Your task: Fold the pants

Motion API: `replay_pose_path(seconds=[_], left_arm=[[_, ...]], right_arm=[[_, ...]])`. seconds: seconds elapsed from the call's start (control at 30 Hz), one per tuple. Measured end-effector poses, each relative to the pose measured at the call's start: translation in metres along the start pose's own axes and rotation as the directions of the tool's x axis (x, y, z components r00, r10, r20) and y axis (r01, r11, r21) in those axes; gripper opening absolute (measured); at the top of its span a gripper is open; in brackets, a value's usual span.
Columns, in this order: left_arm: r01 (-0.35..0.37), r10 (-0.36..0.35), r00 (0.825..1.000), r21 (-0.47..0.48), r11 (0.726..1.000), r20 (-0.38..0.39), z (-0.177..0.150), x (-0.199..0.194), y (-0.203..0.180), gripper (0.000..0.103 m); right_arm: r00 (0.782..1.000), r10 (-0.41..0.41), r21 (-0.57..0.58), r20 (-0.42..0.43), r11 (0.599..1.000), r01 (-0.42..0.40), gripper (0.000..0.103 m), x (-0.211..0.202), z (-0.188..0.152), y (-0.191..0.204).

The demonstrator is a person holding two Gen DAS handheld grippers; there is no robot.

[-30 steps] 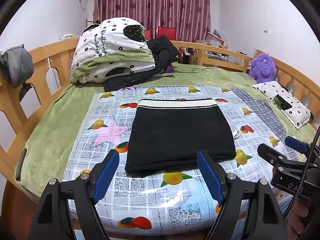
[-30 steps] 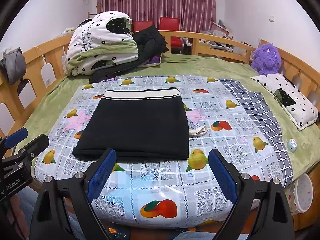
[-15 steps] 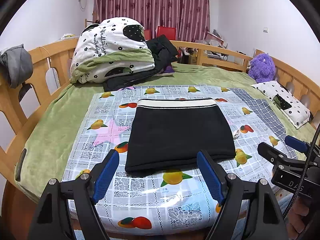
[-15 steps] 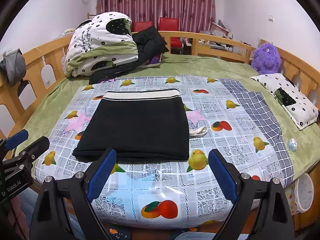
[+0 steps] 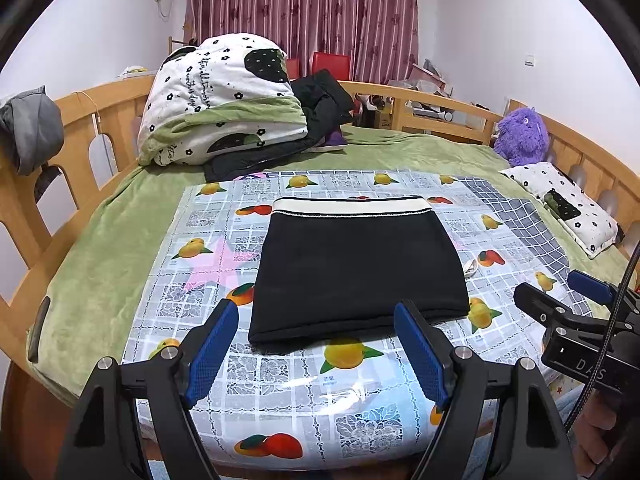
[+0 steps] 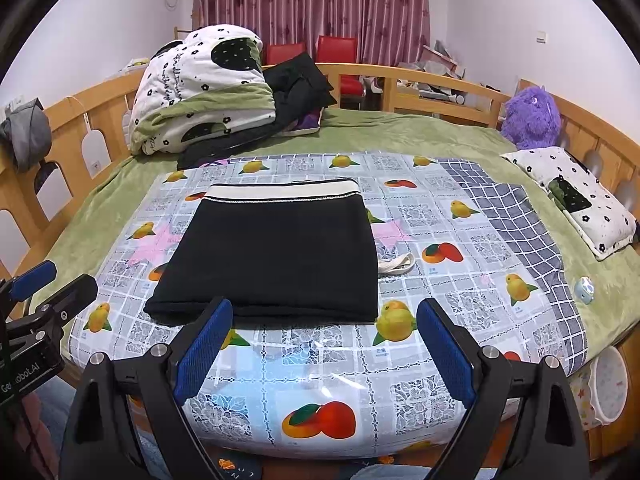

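The left gripper (image 5: 316,344) was seen at the bottom of its own view with the jaws spread wide and released; nothing was held between the blue pads (image 5: 212,350), and nothing was touched by them. The right gripper (image 6: 324,346) was likewise seen low in its view, jaws wide apart and empty, with no contact made. Each gripper was also caught at the edge of the other's view, the right one at lower right of the left view and the left one at lower left of the right view.

One pair of pants (image 5: 356,268) was found, black with a white waistband, folded into a flat rectangle in the middle of the frame on the fruit-printed mat (image 5: 360,408), just beyond both grippers and apart from them. One white strap (image 6: 396,264) was seen beside its right edge.

Counted further: one rolled quilt (image 5: 220,104) at upper left, one purple plush (image 5: 520,136) and one dotted pillow (image 5: 560,204) at right, two red chairs (image 6: 312,50) before the curtain (image 5: 304,12).
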State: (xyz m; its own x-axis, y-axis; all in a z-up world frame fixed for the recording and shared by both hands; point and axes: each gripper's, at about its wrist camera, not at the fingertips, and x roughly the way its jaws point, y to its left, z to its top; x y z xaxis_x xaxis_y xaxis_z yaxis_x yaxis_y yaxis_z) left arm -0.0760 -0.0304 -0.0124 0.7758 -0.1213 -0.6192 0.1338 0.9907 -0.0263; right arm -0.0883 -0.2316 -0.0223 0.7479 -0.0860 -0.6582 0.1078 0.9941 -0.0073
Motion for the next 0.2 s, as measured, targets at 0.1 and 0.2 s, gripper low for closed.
replay_pose_path(seconds=[0.1,0.2], left_arm=[[0.005,-0.005,1.0,-0.006,1.0,0.001,0.0006,-0.0009,0.001,0.079],[0.009,-0.009,1.0,0.003,1.0,0.001,0.0007,-0.0009,0.0013,0.079]], right_arm=[[1.0,-0.001,0.0,0.0,1.0,0.001,0.092,0.0,0.0,0.0],[1.0,-0.002,-0.001,0.001,1.0,0.002,0.092,0.0003,0.0003,-0.0001]])
